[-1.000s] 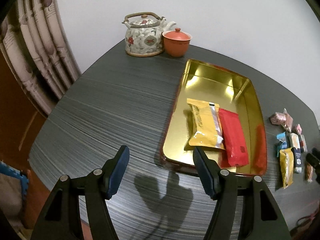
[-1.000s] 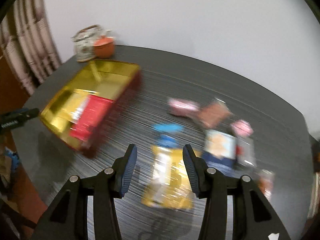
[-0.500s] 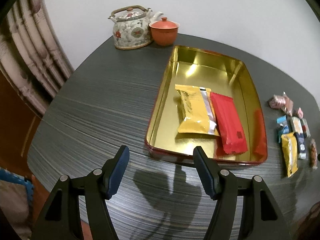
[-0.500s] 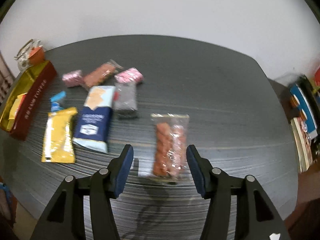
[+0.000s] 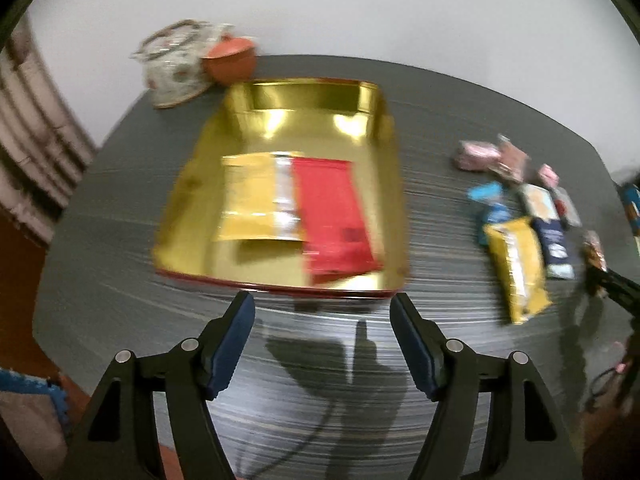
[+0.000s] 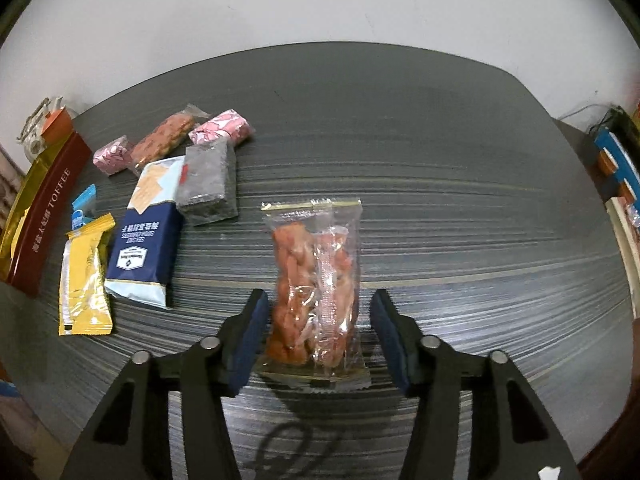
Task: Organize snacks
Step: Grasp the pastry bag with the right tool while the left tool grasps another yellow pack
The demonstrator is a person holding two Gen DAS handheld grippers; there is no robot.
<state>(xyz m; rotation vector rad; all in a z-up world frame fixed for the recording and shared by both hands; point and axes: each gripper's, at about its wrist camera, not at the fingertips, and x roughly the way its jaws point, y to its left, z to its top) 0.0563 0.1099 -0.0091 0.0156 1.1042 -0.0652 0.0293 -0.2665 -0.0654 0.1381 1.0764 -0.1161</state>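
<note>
Your right gripper [image 6: 316, 330] is spread wide, fingers either side of the clear snack packet [image 6: 316, 284] on the table [image 6: 440, 200], gripping nothing. Your left gripper [image 5: 322, 340] gapes empty before the gold tin [image 5: 192, 184], which holds a yellow packet [image 5: 250, 196] and a red packet [image 5: 334, 216].

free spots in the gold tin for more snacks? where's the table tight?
Far half of the gold metal tin is bare, beyond the yellow foil packet and red packet. Table is open right of the clear pouch of orange snacks between the open right claw pads. Crowded left of it, around the navy cracker pack.
</note>
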